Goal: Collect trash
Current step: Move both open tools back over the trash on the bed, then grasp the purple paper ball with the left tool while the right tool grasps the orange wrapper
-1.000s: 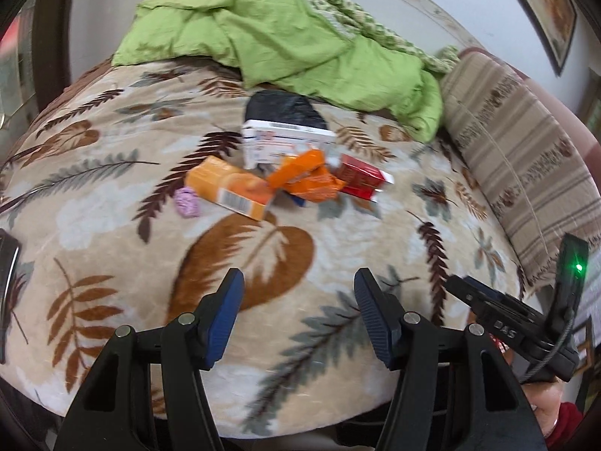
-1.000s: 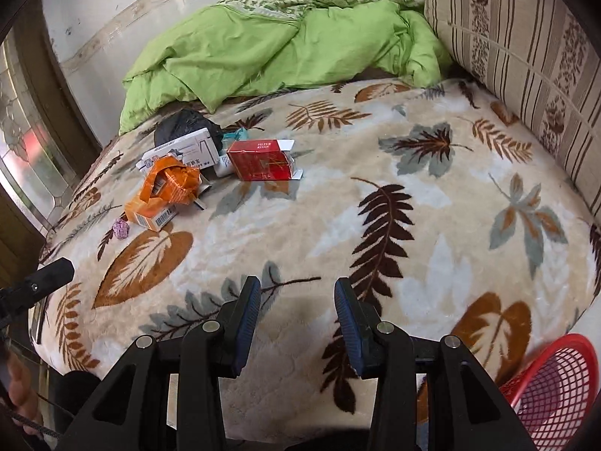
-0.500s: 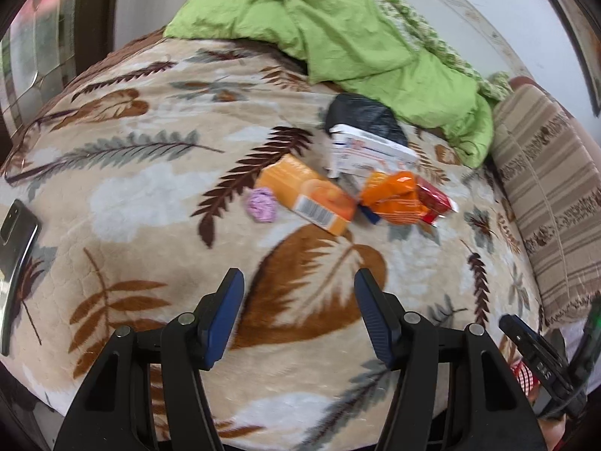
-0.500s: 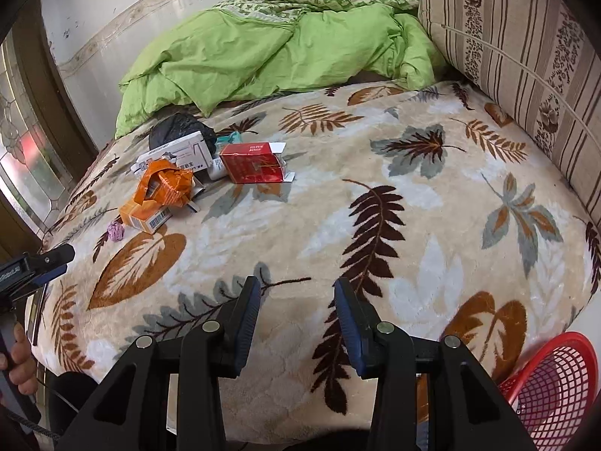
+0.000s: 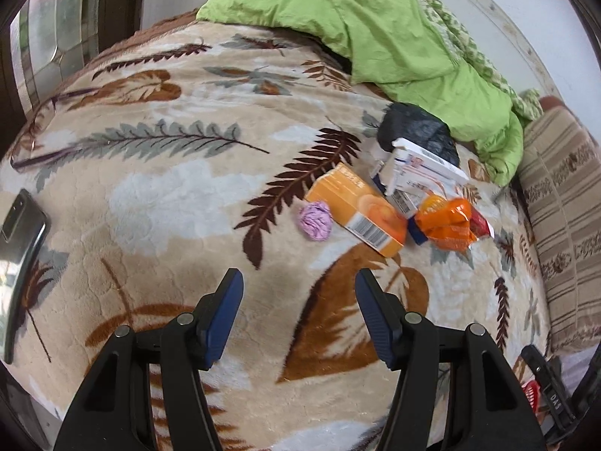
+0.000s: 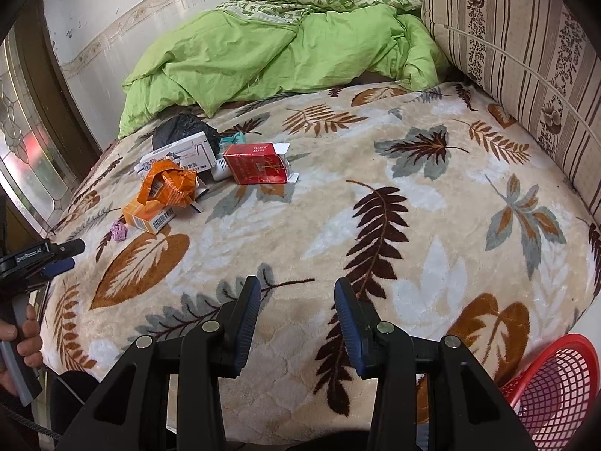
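A heap of trash lies on the leaf-patterned bed blanket [image 5: 157, 195]. It holds an orange carton [image 5: 357, 214] [image 6: 150, 216], a crumpled orange wrapper [image 5: 447, 221] [image 6: 169, 184], a white box [image 5: 420, 169] [image 6: 184, 154], a red cigarette pack [image 6: 257, 163], a black bag [image 5: 417, 131] [image 6: 184, 129] and a small purple paper ball [image 5: 315, 221] [image 6: 119, 231]. My left gripper [image 5: 298, 293] is open and empty, hovering just short of the purple ball. My right gripper [image 6: 296, 300] is open and empty over the blanket's near edge, well back from the heap.
A red mesh basket [image 6: 552, 383] stands off the bed at the lower right. A dark phone [image 5: 18, 259] lies at the blanket's left edge. A green duvet [image 6: 270, 49] is bunched at the back, and a striped cushion [image 6: 526, 45] lines the right side.
My left gripper has swung leftward and rolled, so the trash heap now sits up and to the right and the phone has come into view. The right gripper has stayed put.
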The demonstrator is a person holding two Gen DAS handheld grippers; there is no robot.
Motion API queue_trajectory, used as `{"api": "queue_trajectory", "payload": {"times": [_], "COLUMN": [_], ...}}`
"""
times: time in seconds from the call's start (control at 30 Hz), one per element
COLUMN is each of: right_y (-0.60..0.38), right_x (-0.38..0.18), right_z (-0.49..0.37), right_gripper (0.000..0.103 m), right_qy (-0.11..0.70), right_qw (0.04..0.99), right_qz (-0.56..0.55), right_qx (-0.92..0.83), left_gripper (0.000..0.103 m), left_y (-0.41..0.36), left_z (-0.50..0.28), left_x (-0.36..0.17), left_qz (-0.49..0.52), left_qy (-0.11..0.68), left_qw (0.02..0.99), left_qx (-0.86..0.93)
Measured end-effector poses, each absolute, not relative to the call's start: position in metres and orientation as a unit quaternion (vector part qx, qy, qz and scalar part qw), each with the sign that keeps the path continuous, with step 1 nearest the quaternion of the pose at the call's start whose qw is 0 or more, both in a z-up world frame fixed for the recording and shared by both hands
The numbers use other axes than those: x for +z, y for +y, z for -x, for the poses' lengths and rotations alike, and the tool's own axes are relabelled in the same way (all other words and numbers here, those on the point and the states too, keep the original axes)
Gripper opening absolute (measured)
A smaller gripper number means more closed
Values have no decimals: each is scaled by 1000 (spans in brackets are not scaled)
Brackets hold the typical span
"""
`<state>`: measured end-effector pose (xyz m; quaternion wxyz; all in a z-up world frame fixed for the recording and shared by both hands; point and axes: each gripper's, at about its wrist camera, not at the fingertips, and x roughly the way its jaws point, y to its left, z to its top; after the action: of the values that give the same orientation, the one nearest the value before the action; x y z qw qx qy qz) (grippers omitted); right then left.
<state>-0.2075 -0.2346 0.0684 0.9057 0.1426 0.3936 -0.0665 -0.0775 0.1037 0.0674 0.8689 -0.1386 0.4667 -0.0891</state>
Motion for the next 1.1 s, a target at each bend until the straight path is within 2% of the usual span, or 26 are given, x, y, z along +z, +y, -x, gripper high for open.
{"api": "queue_trajectory", "payload": {"times": [0.23, 0.43, 0.53, 0.7, 0.9, 0.93, 1.03, 1.1], "right_y": [-236, -235, -235, -235, -230, -228, -220, -207], "right_x": [66, 66, 66, 65, 65, 67, 72, 78], "right_z": [205, 204, 204, 204, 199, 196, 180, 161], "right_gripper": [43, 43, 43, 43, 44, 45, 63, 64], "right_qy": [397, 399, 400, 401, 408, 406, 396, 388], "right_qw": [903, 902, 902, 902, 900, 901, 904, 910], "right_qz": [-154, -149, -150, -148, -150, -154, -158, -141], "right_qx": [-64, -65, -65, -65, -34, -24, 12, 31], "left_gripper": [61, 60, 54, 26, 25, 25, 25, 25], "left_y": [121, 98, 81, 64, 69, 70, 73, 75], "left_z": [60, 36, 24, 8, 21, 24, 38, 48], "left_x": [55, 47, 44, 28, 31, 32, 38, 41], "left_qz": [175, 161, 139, 105, 95, 92, 87, 87], "left_qy": [472, 471, 469, 475, 450, 448, 438, 431], "left_qw": [859, 860, 866, 869, 884, 885, 890, 893], "left_qx": [-90, -109, -107, -90, -87, -88, -91, -93]}}
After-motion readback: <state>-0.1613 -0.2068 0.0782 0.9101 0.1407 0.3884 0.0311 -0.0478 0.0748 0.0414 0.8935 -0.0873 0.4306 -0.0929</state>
